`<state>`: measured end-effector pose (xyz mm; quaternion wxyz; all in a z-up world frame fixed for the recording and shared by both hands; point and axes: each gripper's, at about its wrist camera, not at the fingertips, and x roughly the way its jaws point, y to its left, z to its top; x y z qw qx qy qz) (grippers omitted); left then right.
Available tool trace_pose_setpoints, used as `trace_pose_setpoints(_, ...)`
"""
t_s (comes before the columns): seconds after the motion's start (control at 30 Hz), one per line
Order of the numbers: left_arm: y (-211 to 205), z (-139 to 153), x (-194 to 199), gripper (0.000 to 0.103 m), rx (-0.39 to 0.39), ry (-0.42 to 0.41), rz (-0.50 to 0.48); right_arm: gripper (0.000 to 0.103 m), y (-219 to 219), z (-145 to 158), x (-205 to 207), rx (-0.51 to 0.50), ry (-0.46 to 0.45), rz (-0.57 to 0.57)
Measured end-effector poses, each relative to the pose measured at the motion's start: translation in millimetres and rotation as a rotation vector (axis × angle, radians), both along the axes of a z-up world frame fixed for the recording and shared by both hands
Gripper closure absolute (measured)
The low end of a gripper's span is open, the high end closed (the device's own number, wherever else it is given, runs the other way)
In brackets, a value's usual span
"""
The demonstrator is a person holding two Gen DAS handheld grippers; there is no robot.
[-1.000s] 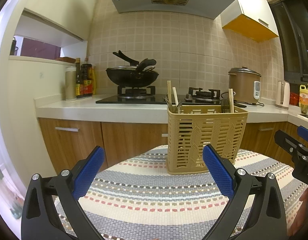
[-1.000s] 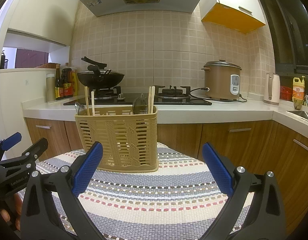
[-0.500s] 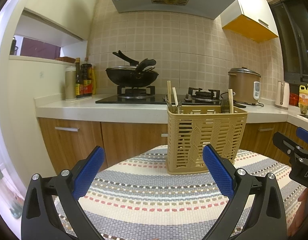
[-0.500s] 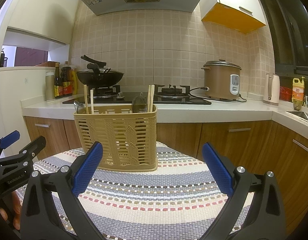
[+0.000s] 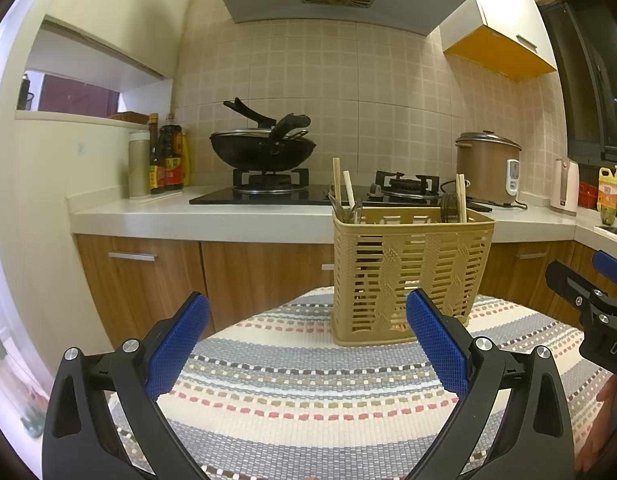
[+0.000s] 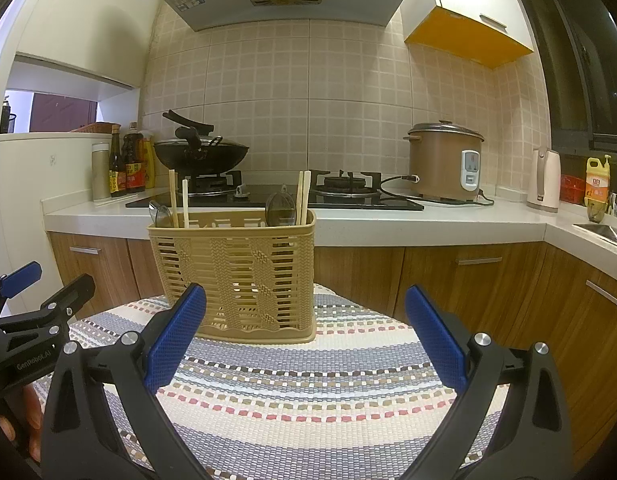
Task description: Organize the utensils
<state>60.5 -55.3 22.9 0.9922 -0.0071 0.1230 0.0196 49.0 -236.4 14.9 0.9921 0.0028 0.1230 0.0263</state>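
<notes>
A tan slotted plastic basket (image 5: 404, 272) stands upright on a striped woven mat (image 5: 308, 392); it also shows in the right wrist view (image 6: 236, 276). Wooden chopsticks (image 6: 302, 198) and spoons (image 6: 280, 212) stick up at both ends of it. My left gripper (image 5: 308, 340) is open and empty, short of the basket and to its left. My right gripper (image 6: 304, 340) is open and empty, in front of the basket's right part. Each gripper shows at the edge of the other's view.
Behind the mat runs a white counter (image 5: 188, 216) with wooden cabinets below. On it are a black wok (image 5: 264, 148), a gas hob, sauce bottles (image 5: 166, 160), a brown rice cooker (image 6: 444, 162), a kettle (image 6: 544, 180) and a yellow bottle.
Both views have shifted only slightly; the basket sits a touch lower and further left in the right wrist view. Both grippers stay open and empty.
</notes>
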Motion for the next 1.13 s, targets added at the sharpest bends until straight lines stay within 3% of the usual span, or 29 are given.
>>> trace_pose_setpoints(0.83, 1.9, -0.1, -1.6, 0.007, 0.018, -0.016, 0.045, 0.008, -1.3, 1.3, -1.1, -0.015, -0.015, 0.005)
trace_pose_setpoints(1.13, 5.0, 1.2, 2.2, 0.007, -0.011, 0.012, 0.015, 0.008, 1.5, 1.7, -0.7, -0.025, -0.015, 0.01)
